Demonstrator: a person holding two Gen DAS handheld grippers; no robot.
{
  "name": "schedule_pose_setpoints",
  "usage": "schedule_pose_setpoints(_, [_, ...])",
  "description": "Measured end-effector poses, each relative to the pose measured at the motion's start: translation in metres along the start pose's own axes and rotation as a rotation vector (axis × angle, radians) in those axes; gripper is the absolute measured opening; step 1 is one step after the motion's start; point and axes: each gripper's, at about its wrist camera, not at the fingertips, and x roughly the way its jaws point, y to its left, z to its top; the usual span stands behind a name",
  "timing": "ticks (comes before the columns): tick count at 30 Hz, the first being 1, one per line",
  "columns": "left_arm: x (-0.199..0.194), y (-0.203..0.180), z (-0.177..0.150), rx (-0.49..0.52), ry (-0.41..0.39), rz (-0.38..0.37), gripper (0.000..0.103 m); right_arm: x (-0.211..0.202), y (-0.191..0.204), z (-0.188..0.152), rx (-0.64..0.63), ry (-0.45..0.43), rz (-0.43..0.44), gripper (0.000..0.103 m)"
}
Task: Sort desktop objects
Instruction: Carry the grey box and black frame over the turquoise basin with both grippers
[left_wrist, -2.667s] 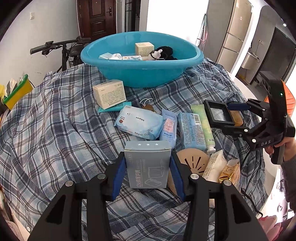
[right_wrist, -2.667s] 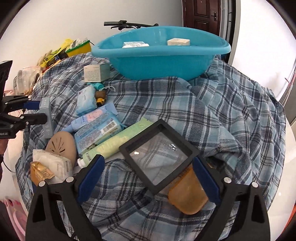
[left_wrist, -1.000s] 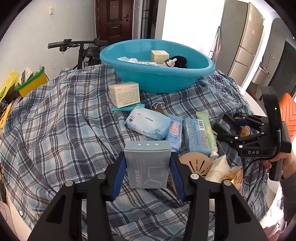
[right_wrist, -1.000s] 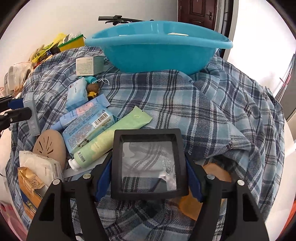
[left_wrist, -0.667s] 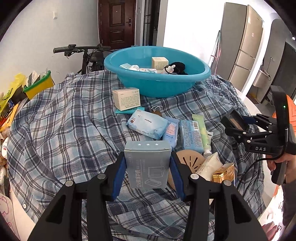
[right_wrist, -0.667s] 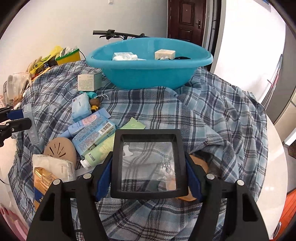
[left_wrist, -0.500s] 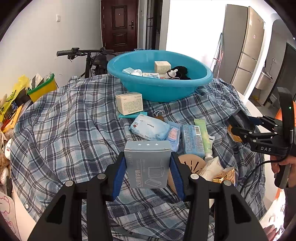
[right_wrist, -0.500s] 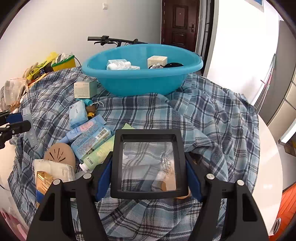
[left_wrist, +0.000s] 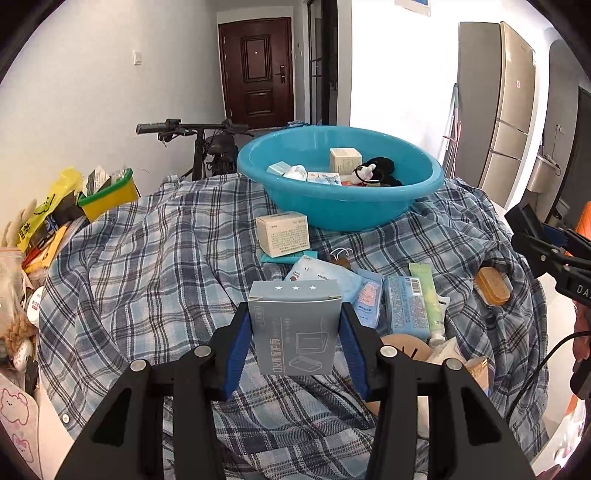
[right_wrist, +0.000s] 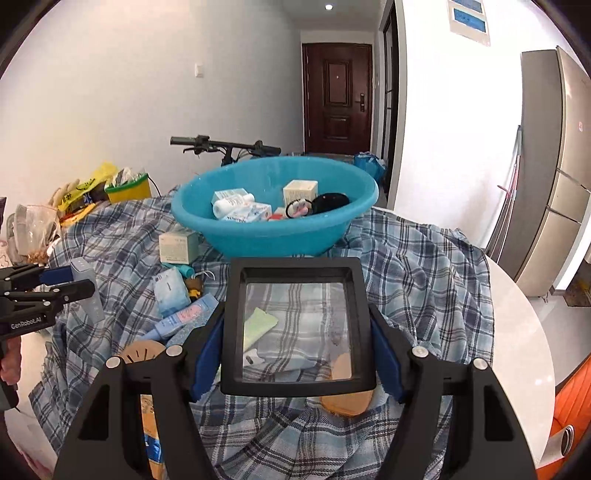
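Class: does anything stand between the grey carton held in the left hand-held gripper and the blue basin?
Nothing visible blocks it. The grey carton is held above the cloth; the white box and wipes pack lie low beneath the path to the blue basin.

Grey box (left_wrist: 294, 325) in the left gripper (left_wrist: 294, 345): matt printed cardboard. Gripper bodies are matt black plastic, blue pads look rubbery, silver metal screw heads. Black frame (right_wrist: 297, 325) in the right gripper (right_wrist: 297, 352): smooth, slightly glossy black plastic around a clear pane with light smudges. Basin (left_wrist: 369, 206): glossy smooth turquoise plastic. Plaid cloth (left_wrist: 155, 258): woven fabric, matt, heavily wrinkled. White carton (left_wrist: 282, 232): matt paperboard. Blue packs (left_wrist: 404, 308): shiny plastic film. Green tube (left_wrist: 424, 291): smooth soft plastic. Tan disc (left_wrist: 406, 345): matt, material unclear. Table edge (right_wrist: 517, 332): smooth glossy white. Door (left_wrist: 258, 70): dark wood-look, semi-gloss.
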Motion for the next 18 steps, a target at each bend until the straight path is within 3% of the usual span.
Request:
schedule_pose_setpoints(7, [-0.019,-0.008,0.006,0.038,-0.142,0.048,0.049,-0.017,0.007,0.005,0.006,-0.123,0.006,0.069])
schedule_pose_setpoints(13, [-0.042,-0.006,0.018,-0.014,-0.285,0.062,0.049,-0.029,0.016,0.014,0.018,-0.215,-0.034,0.069])
schedule_pose_setpoints(16, [-0.051,-0.008,0.028,-0.014,-0.377,0.133,0.049,-0.034,0.021,0.024,-0.016,-0.261,-0.032,0.069])
schedule_pose_setpoints(18, [-0.056,-0.008,0.036,-0.016,-0.411,0.141,0.049,-0.037,0.023,0.032,-0.012,-0.289,-0.058,0.069])
